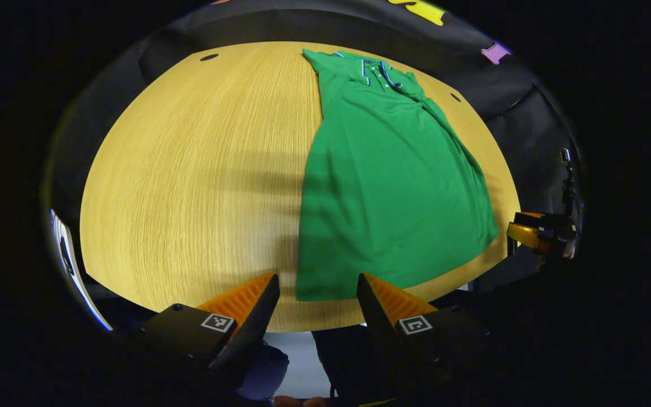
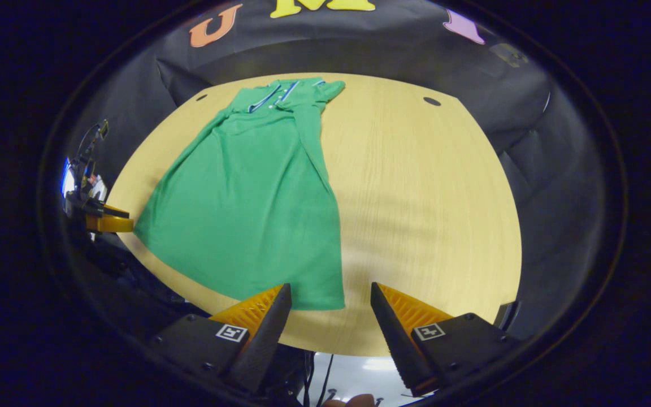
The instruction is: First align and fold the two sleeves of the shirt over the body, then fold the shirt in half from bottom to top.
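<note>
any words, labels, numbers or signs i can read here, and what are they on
No readable words or numbers.
Left gripper: a square coded marker on each finger mount, a pattern, not text.
Right gripper: the same kind of markers, no text.
Green shirt: striped collar trim, no legible label.
Wooden table: no markings.

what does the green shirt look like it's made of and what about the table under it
Green shirt: soft knit fabric, probably cotton or a blend; matte, lying limp with shallow wrinkles and a striped collar. Table: light wood or wood-look laminate; fine parallel grain lines and a smooth, faintly glossy top. Which of the two cannot be told.
</note>
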Demonstrator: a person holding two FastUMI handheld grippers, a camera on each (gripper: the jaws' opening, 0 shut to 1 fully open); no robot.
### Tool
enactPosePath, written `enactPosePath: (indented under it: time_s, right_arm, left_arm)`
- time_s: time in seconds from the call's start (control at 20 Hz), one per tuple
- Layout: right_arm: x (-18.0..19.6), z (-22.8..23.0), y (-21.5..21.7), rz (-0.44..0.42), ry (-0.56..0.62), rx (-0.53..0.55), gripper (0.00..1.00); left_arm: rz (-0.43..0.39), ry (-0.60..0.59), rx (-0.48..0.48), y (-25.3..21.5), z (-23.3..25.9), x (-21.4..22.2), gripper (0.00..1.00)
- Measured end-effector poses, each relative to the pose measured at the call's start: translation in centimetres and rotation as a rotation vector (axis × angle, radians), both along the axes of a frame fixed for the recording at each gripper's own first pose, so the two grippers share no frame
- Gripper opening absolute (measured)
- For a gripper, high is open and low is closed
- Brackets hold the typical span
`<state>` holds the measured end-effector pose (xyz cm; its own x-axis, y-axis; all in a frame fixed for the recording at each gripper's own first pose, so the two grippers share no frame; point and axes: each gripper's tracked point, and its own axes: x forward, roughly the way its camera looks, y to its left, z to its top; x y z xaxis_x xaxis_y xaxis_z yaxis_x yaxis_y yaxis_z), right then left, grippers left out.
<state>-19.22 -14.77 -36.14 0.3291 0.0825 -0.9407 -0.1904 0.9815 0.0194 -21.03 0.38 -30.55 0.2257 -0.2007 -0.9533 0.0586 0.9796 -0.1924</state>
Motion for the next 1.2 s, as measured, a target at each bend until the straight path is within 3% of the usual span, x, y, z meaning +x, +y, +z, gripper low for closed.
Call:
enactPosePath:
  time_s: [0.35,0.4,0.45,0.5,0.55,0.7,0.75,0.8,0.95,1.05,1.15,1.2]
  right_arm:
    - [0.9,-3.6,0.3,-0.022,0.07,-0.009,0.91]
    - [0.7,-4.1,0.2,-0.023,0.081,-0.012,0.92]
    - [0.6,-4.0,0.2,-0.016,0.07,-0.022,0.92]
    - [0.6,-4.1,0.3,-0.001,0.077,-0.03,0.87]
    - [0.6,-4.0,0.4,0.003,0.076,-0.027,0.92]
    - [0.1,-4.1,0.9,0.019,0.1,-0.039,0.93]
    - [-0.2,-4.2,1.1,0.025,0.109,-0.044,0.87]
    - [-0.3,-4.1,1.4,0.025,0.111,-0.042,0.82]
    - [-0.6,-4.0,2.7,0.06,0.112,-0.046,0.58]
    - [-0.6,-4.0,2.9,0.069,0.127,-0.067,0.28]
    - [-0.5,-3.6,3.1,0.026,0.157,-0.066,0.28]
    - [-0.5,-3.8,3.1,0.031,0.149,-0.069,0.02]
  left_arm:
    - [0.04,0.09,0.054,1.3,-2.2,0.5,0.9]
    - [0.038,0.094,0.066,1.3,-2.4,0.4,1.0]
    - [0.038,0.102,0.082,1.5,-2.5,0.5,0.89]
    - [0.038,0.113,0.101,1.7,-2.8,0.6,0.88]
    - [0.031,0.121,0.12,1.7,-2.9,0.8,0.88]
    - [-0.018,0.145,0.179,1.1,-3.3,1.2,0.87]
    - [-0.015,0.149,0.184,1.2,-3.2,1.2,0.96]
    - [0.005,0.153,0.183,1.2,-3.3,1.2,0.9]
    - [0.012,0.155,0.177,1.0,-3.3,1.0,0.9]
    - [-0.004,0.173,0.165,0.5,-3.6,0.5,0.78]
    - [-0.021,0.173,0.118,-0.3,-3.3,0.7,0.53]
    - [-0.011,0.174,0.103,-0.3,-3.2,0.6,0.11]
